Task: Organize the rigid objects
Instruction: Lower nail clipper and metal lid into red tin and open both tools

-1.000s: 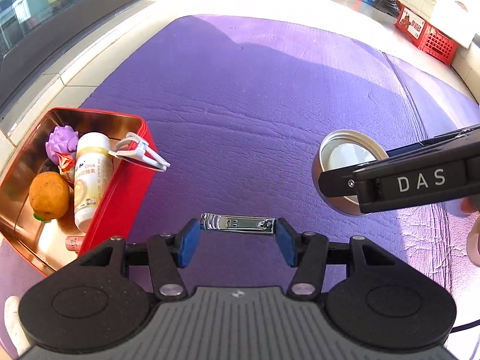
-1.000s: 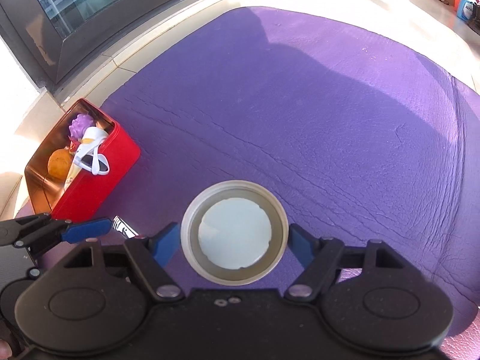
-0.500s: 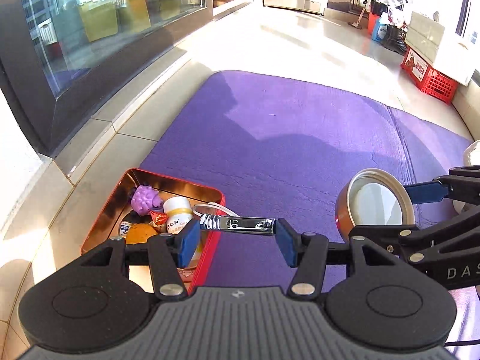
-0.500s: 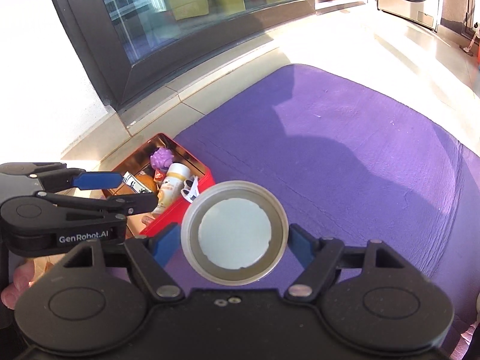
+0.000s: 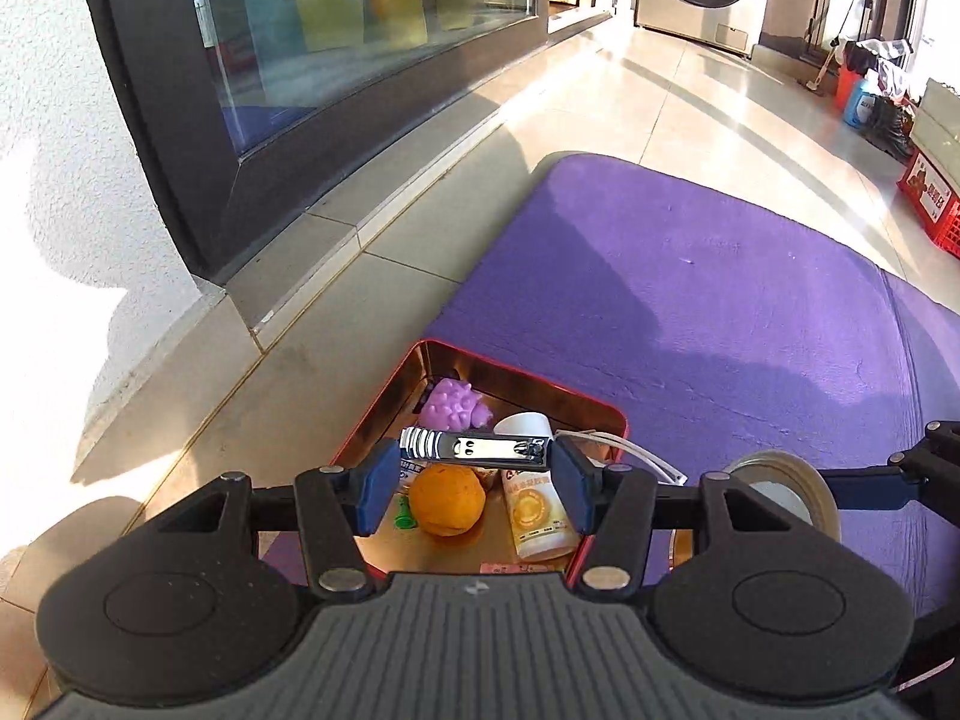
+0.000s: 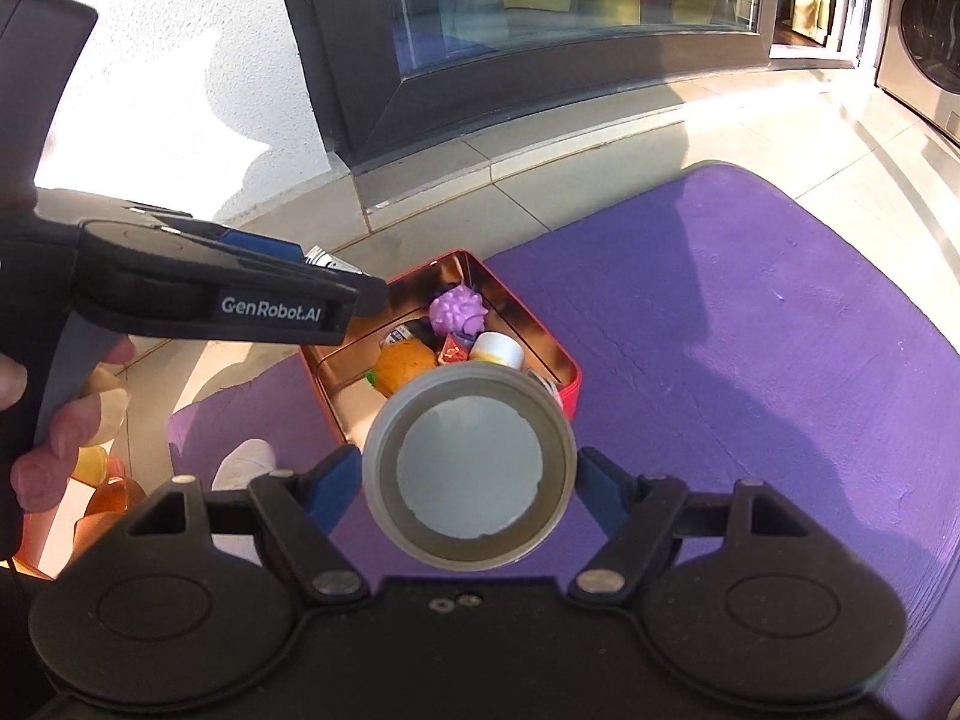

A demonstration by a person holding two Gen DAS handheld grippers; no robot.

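— Nail clipper first: a second ago I had it low over the purple mat, with the red tin off to the left. Now it hangs above the tin's contents, right over the orange and the white bottle.

— And your left gripper?

— About half open, blue pads pressed on both ends of the clipper, which lies crosswise between them. It tilts steeply down toward the tin.

— The right one?

— The right gripper stands wider, clamped on a round metal lid that I see from its open side, white liner facing me. Earlier that lid was over bare mat; now it sits above the tin's near edge, partly covering the bottle. The purple spiky toy shows behind it.

— Hands?

— From the right wrist camera, fingers wrap the left tool's handle at the left edge. Both tools have risen, and more window and wall are in view.
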